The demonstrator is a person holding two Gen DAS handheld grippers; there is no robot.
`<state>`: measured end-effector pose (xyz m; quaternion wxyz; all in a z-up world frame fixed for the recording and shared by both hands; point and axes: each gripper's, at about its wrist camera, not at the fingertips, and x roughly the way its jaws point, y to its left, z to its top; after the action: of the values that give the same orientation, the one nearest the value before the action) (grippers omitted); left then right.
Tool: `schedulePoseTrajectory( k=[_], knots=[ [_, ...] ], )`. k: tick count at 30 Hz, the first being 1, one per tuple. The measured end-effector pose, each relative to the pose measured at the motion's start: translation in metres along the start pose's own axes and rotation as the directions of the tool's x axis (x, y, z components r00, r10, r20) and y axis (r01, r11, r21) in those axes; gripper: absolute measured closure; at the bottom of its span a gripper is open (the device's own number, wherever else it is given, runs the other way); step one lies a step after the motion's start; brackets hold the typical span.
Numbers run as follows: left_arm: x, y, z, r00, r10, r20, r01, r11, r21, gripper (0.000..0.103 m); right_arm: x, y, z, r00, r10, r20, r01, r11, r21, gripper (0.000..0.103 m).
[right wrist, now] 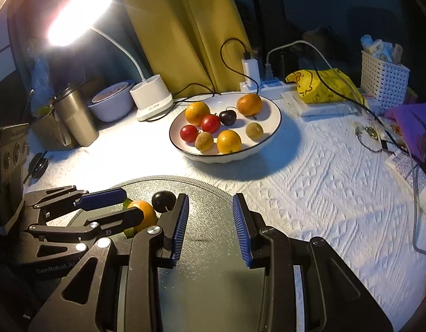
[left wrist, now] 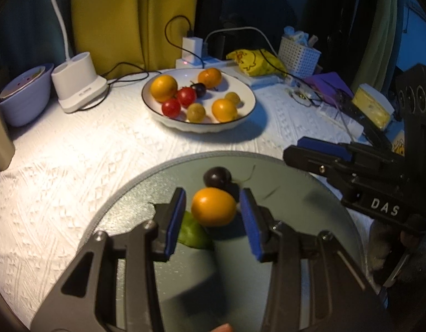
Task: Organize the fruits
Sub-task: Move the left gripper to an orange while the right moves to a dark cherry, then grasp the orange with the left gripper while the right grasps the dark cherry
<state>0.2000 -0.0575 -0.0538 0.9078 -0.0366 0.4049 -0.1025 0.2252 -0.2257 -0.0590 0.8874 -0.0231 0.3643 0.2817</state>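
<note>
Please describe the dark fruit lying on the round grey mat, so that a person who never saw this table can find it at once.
Find the white bowl of fruit under the lamp; the round grey mat lies in front of it. Three fruits sit together on the mat. The dark cherry is the one nearest the bowl, almost black and smaller than the orange fruit beside it.

Round mat (left wrist: 309, 193) near edge of table (left wrist: 74, 166); on it an orange (left wrist: 213, 207), cherry (left wrist: 217, 176) just behind, a 3rd fruit (left wrist: 195, 233) near-left, half hidden. Bowl of fruit (left wrist: 248, 110) farther back, centre. Lamp base (left wrist: 77, 85) far left of bowl; basket (left wrist: 298, 55) far right.
</note>
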Motion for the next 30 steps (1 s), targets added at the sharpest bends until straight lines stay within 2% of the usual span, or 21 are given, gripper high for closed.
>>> schedulePoseTrajectory(
  k=[7, 13, 19, 30],
  knots=[
    [0.016, -0.006, -0.006, 0.998, 0.021, -0.056, -0.019, 0.999, 0.035, 0.06, -0.002, -0.009, -0.003, 1.0, 0.001, 0.005, -0.001, 1.0, 0.021, 0.068],
    [0.023, -0.012, -0.008, 0.997, 0.035, -0.068, -0.031, 0.997, 0.072, 0.06, 0.0, -0.012, -0.004, 1.0, 0.002, -0.001, -0.002, 1.0, 0.028, 0.068],
    [0.019, -0.007, -0.008, 0.998, 0.004, -0.058, 0.0, 0.998, 0.07, 0.063, 0.006, -0.009, -0.004, 1.0, 0.006, -0.012, -0.006, 1.0, 0.024, 0.068],
    [-0.003, 0.011, -0.006, 1.0, -0.008, -0.014, 0.008, 0.999, 0.043, 0.065, 0.018, 0.017, 0.002, 0.998, 0.049, -0.027, -0.049, 0.999, -0.022, 0.068]
  ],
)
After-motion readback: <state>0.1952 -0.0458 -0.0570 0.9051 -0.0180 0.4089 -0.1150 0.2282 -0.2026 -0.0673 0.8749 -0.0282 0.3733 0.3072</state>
